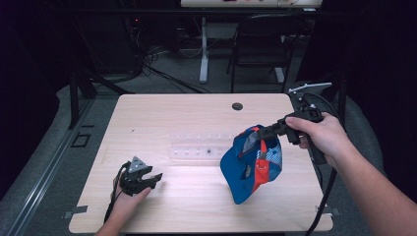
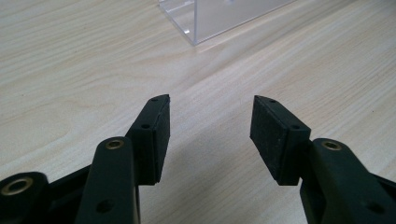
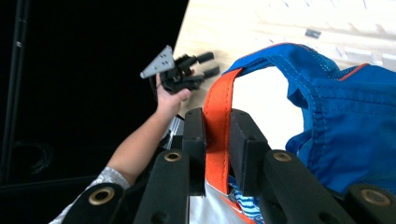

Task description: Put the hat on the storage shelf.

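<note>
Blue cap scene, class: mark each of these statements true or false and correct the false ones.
1. The right gripper is shut on the orange strap of the blue cap. True.
2. The blue cap lies flat on the table. False: in the high view it hangs from the right gripper above the table.
3. The left gripper is open with nothing between its jaws. True.
4. The left gripper holds the clear plastic stand. False: the clear plastic stand sits on the table beyond it, untouched.
5. A dark round hole shows near the table's far edge. True.
</note>
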Motion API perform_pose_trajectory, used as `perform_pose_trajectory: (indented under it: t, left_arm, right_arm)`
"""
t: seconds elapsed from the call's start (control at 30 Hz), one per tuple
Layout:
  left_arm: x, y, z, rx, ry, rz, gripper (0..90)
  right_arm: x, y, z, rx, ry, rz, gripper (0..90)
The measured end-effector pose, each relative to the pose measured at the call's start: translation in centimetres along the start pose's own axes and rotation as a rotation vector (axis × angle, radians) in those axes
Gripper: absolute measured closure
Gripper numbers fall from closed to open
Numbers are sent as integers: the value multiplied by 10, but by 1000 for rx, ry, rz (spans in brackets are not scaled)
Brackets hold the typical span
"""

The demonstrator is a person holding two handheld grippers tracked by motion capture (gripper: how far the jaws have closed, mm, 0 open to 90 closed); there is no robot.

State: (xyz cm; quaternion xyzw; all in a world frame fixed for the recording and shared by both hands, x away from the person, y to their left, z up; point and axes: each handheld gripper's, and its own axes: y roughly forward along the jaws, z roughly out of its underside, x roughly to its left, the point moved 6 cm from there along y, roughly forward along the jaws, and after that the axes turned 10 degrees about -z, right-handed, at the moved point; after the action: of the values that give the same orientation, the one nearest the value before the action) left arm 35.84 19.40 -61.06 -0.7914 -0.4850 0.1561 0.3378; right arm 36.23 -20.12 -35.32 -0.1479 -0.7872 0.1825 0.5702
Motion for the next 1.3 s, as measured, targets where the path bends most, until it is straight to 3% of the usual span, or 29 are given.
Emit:
perform_pose_trajectory:
  t: [0.53,0.8,1.07,1.3]
  left_arm:
    - [-3,1,0,-1,1,15,488]
    - [-4,0,0,-3,-4,17,487]
    - [-9,-1,-2,-20,25,24,505]
    - [-13,-4,-5,-53,0,33,493]
  right_arm:
    - [20,1,-29,-67,-23,-68,776]
    - [24,4,-45,-85,-26,-77,777]
    - [27,8,-63,-134,-31,-104,776]
    - [25,11,-77,-164,-29,-118,776]
